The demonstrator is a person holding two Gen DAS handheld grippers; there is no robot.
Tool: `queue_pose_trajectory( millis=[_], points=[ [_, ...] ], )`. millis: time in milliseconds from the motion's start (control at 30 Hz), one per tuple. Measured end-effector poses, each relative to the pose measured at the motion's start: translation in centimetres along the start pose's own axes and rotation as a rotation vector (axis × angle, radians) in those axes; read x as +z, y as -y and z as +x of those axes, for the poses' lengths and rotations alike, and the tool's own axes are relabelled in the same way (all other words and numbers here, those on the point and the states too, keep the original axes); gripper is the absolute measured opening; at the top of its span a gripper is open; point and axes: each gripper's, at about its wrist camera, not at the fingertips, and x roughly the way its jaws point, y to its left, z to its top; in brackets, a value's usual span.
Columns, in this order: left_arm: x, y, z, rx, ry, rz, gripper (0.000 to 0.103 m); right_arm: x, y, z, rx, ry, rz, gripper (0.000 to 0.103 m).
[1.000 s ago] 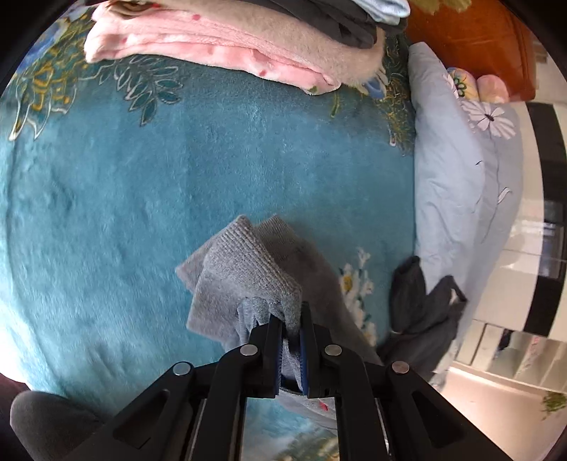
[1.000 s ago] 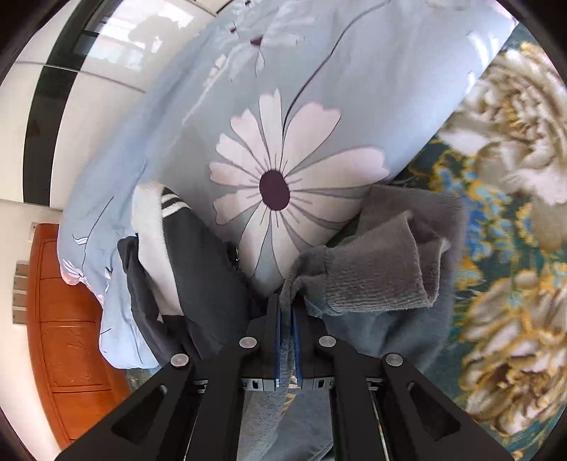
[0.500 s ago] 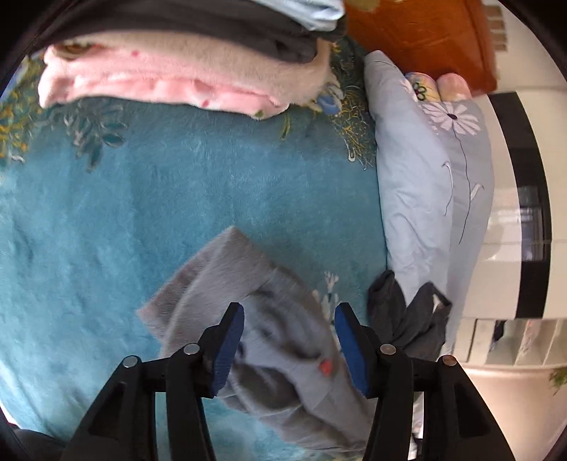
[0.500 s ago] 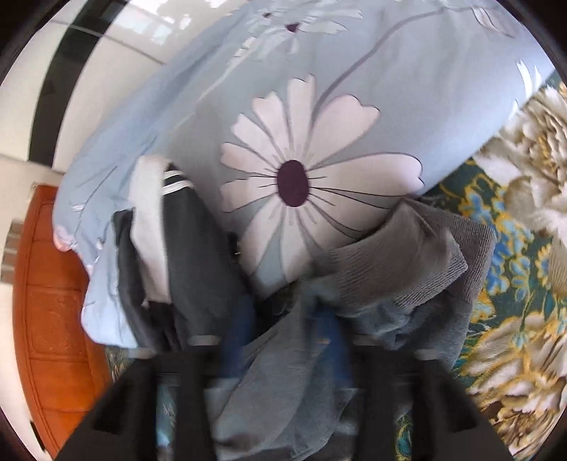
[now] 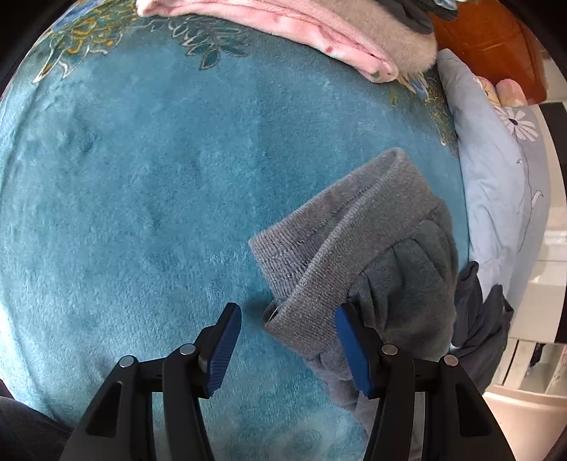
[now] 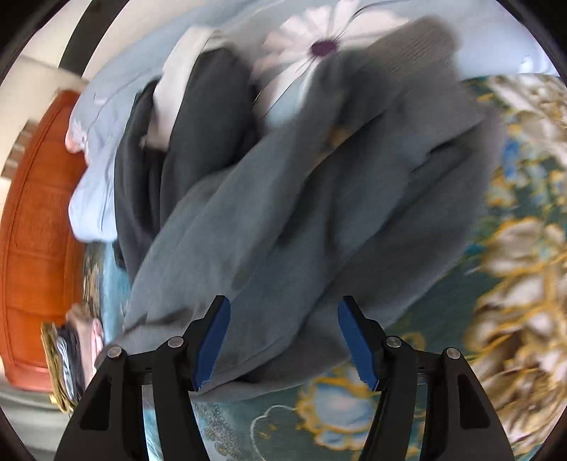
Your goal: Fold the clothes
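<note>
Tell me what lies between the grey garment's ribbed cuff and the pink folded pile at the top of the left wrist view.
Only bare teal blanket lies between the ribbed cuff and the pink pile, seen in the left wrist view.

Left tongs (image 5: pixel 287 345) and right tongs (image 6: pixel 283 342), black angular arms, ribbed blue pads, silver round screws

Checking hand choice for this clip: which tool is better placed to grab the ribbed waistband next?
Left. The ribbed waistband lies sharp between the open left tool; the right tool sees only blurred grey cloth.
</note>
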Motion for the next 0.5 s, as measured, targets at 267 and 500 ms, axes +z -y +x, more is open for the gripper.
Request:
queue_pose_trajectory(
  millis=[267, 500],
  points=[
    [0.8, 0.8, 1.3, -0.061, -0.004, 0.019, 0.056, -2.7, -2.6, 2.7, 0.041, -0.131, 0.003, 0.036],
    [1.5, 2.1, 0.1, -0.083, 0.045, 0.067, 0.021, -6.7, -9.8, 5.7, 0.144, -0.240, -0.232, 0.038]
  ],
)
